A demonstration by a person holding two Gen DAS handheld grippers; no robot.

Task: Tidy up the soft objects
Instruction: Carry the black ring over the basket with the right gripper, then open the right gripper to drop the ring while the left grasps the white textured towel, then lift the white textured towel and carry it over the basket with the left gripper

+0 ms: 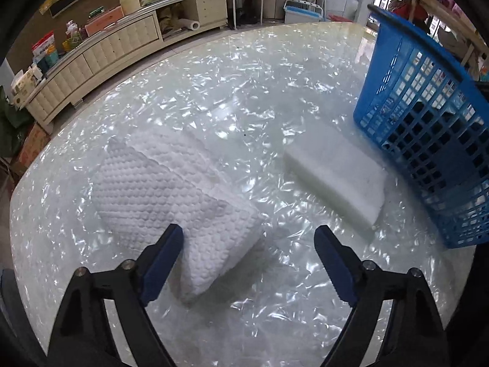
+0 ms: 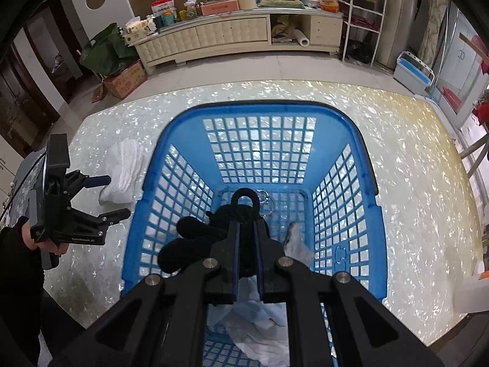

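Note:
My left gripper is open, low over the table, its left finger beside the near corner of a folded white textured towel. A white foam block lies to the right, next to the blue lattice basket. My right gripper is shut on a black glove and holds it over the inside of the blue basket. White cloth and a metal ring lie in the basket. The left gripper and the towel show left of the basket.
The table has a shiny pearl-patterned top with a rounded edge. A cream cabinet loaded with boxes and packets stands beyond the table, with a white rack and a blue-white bin to the right.

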